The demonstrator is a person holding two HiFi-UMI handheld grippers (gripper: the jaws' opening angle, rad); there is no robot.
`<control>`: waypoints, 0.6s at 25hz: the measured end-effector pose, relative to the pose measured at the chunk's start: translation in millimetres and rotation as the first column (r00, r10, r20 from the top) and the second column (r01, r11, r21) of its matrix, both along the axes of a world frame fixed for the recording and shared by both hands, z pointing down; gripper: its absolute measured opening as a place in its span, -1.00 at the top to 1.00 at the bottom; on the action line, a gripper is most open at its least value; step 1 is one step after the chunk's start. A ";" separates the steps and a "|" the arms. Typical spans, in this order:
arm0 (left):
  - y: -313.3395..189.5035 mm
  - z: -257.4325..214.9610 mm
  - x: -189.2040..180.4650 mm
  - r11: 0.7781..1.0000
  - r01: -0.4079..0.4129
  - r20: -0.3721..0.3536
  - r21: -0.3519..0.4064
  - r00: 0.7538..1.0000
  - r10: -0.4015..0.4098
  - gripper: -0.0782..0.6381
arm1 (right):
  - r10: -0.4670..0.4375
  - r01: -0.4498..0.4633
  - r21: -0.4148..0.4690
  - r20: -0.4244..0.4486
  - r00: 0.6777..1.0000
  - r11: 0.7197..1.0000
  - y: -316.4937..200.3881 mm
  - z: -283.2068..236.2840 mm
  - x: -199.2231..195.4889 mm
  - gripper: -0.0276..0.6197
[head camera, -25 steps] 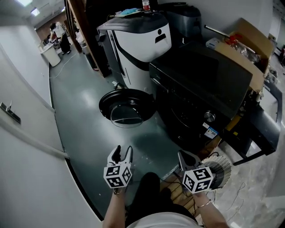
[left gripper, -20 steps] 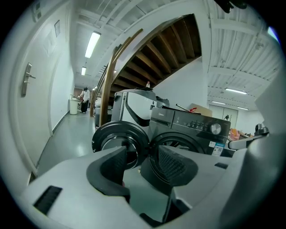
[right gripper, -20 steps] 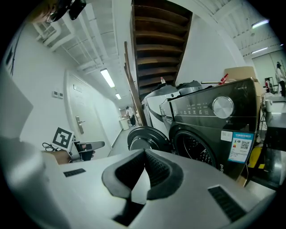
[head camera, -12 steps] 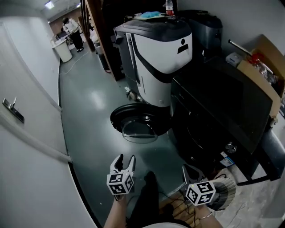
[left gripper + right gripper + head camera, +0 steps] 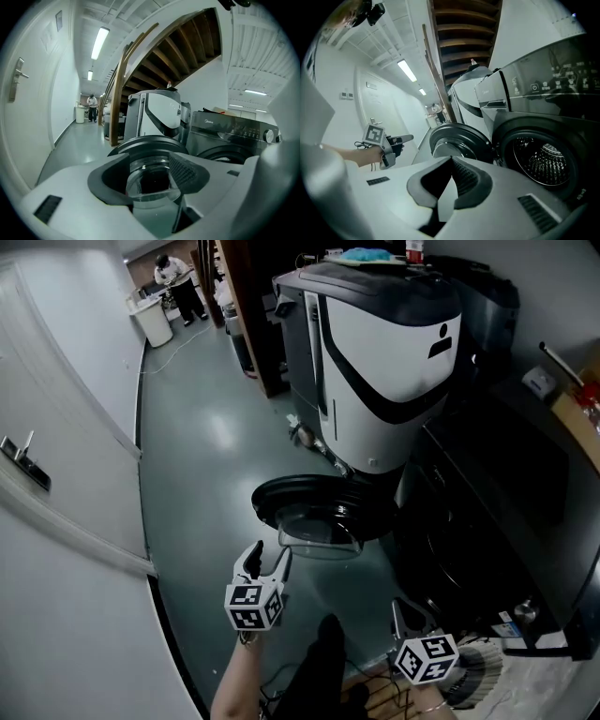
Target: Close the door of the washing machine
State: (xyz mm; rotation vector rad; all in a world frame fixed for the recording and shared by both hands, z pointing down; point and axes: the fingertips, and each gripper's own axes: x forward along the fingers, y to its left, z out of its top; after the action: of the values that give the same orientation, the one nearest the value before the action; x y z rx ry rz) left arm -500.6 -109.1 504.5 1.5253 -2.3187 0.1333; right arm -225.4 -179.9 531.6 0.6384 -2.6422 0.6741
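The black washing machine stands at the right, its drum exposed. Its round door hangs wide open over the grey floor, glass bowl facing up. My left gripper hovers just short of the door's near rim; its jaws are opening, with nothing between them. In the left gripper view the door lies straight ahead beyond the left gripper. My right gripper is lower right, in front of the machine, its tips meeting with nothing in them. The right gripper view shows the door and the left gripper.
A tall white and black machine stands just behind the open door. A white wall with a door handle runs along the left. A person stands far down the corridor. A round ribbed object lies at my feet.
Both grippers have travelled forward along the floor toward the open door, which now sits much nearer. The left jaws stand a little wider.
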 end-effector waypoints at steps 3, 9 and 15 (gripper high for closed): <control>-23.4 3.5 -34.4 1.000 -0.005 0.026 0.002 1.000 0.005 0.04 | -0.008 0.008 -0.010 -0.011 1.000 1.000 -12.4 11.7 -20.9 0.90; -53.9 24.3 -96.7 0.999 -0.017 0.043 -0.034 0.999 0.018 0.02 | -0.027 0.026 -0.037 -0.033 0.999 0.999 -30.1 35.2 -58.5 0.90; -81.6 48.5 -137.8 0.993 -0.091 0.047 -0.076 0.994 0.095 -0.04 | -0.053 0.049 -0.066 -0.051 0.997 0.997 -42.0 58.2 -91.7 0.90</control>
State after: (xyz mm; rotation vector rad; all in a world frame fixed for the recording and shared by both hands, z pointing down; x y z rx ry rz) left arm -638.5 -190.7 553.0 1.6115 -2.2551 0.2816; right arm -317.1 -221.9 589.8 0.5607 -2.5677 0.7143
